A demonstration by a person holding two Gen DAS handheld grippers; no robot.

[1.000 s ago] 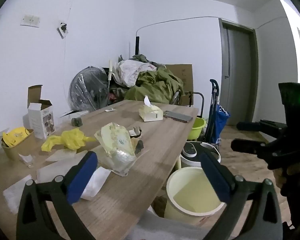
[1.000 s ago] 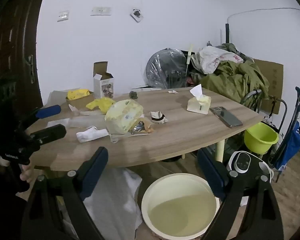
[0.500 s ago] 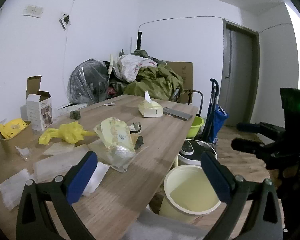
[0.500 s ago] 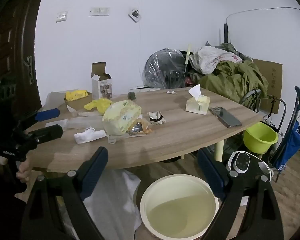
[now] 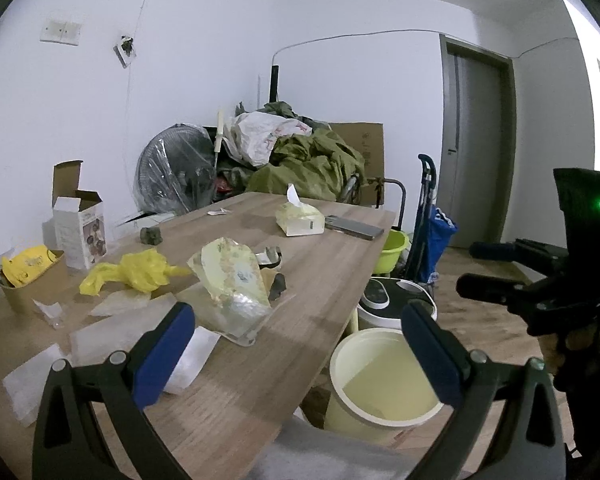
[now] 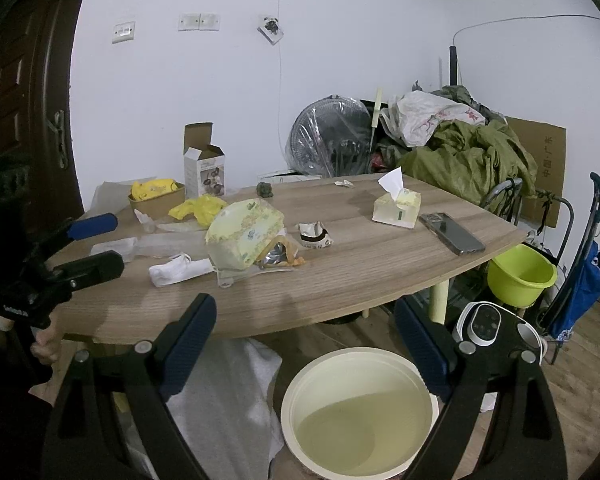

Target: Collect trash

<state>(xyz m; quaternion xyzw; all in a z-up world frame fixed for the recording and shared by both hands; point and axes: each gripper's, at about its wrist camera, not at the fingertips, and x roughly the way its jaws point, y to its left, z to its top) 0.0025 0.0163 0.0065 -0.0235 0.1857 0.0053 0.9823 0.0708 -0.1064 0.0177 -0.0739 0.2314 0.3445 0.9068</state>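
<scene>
Trash lies on the wooden table [image 6: 360,280]: a pale yellow wipes packet [image 6: 244,236] [image 5: 232,272], a crumpled yellow bag [image 5: 132,274] [image 6: 198,206], white wrappers [image 6: 176,274] [image 5: 116,328], a foil wrapper [image 6: 278,258] and a torn cup piece [image 6: 314,234]. A cream bin [image 6: 360,416] [image 5: 384,380] stands on the floor by the table's edge. My left gripper [image 5: 296,352] is open and empty, just short of the trash; it also shows in the right wrist view [image 6: 94,240]. My right gripper [image 6: 304,352] is open and empty above the bin, below the table edge; it also shows in the left wrist view [image 5: 496,268].
On the table: a tissue box [image 6: 396,208], a phone [image 6: 452,234], an open white carton [image 6: 202,172], a brown bowl with a yellow packet [image 6: 154,196]. A green basin [image 6: 520,276], white appliance [image 6: 488,320], blue trolley [image 6: 584,264] and clothes pile [image 6: 460,152] crowd the right.
The left view has dropped and drawn closer to the table. The right view has barely shifted. Both grippers stay open and nothing on the table has moved.
</scene>
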